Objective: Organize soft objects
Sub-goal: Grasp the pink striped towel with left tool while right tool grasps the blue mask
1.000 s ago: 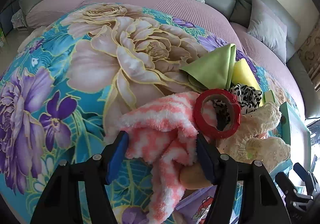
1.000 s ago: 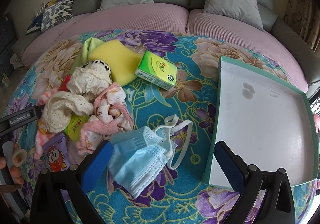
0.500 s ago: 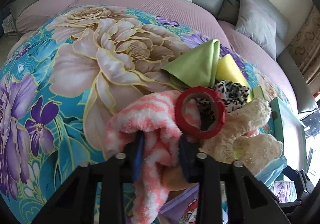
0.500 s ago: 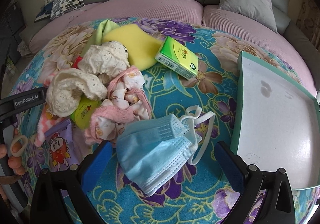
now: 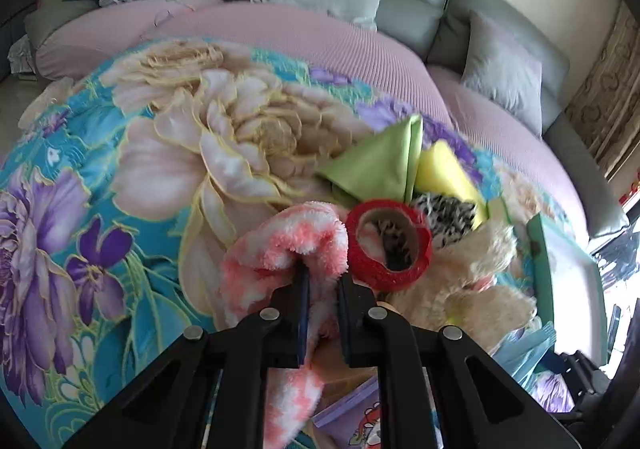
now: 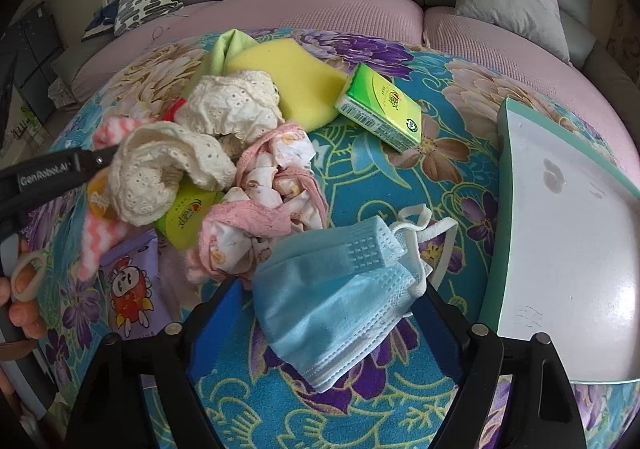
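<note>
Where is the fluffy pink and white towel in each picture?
Left wrist view: the pink and white towel sits low in the middle, pinched between the left gripper jaws, which have just been closing.
Right wrist view: the same towel peeks out at the left edge, under the cream lace cloth.
Shared landmark: the yellow sponge.

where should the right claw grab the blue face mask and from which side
Grip the blue face mask across its bunched pleated body, coming down from above with one finger on either long side. It lies loose and crumpled on the floral cloth, so the body offers a thick fold to pinch, likely safer than the thin ear loops. The right claw has been closing around it, not yet pressing.
</note>
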Available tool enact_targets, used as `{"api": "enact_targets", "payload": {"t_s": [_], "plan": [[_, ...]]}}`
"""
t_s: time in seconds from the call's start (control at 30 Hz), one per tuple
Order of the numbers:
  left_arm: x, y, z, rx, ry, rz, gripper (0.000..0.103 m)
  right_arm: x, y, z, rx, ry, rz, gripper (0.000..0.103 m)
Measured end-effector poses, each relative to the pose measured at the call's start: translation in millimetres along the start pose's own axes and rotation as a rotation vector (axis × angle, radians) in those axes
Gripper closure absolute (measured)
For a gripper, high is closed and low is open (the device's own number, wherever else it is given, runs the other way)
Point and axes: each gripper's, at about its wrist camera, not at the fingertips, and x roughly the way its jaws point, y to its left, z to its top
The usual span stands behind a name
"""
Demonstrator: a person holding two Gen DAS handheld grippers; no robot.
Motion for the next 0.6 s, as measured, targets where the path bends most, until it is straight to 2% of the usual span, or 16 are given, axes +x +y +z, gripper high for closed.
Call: {"api": "enact_targets", "payload": {"t_s": [0.07, 0.13, 0.37, 0.5, 0.6], "plan": [[-9.3, 0.6, 1.9, -0.003, -0.030, -0.001, 0.090, -0.3, 0.3, -0.2, -0.001, -0.003, 0.009, 0.022], [-20.4, -0.1, 3.9, 0.001, -0.064, 0.005, 0.090, 0.6, 0.4, -0.9, -0.001, 0.000, 0.022, 0.031], [-63.2, -4.9, 7.1, 0.022, -0.186, -0.001, 0.090, 6.2, 1.5, -3.8, -0.007, 0.014, 0.050, 0.038], [-72.1, -6.5, 8.1, 0.028, -0.212, 0.001, 0.090, 7.5, 0.5, -5.0, -0.007, 0.014, 0.052, 0.043], [-72.3, -6.9, 9.2, 0.027, -0.211, 0.002, 0.090, 3.6, -1.9, -3.5, -0.001, -0.003, 0.067, 0.053]]}}
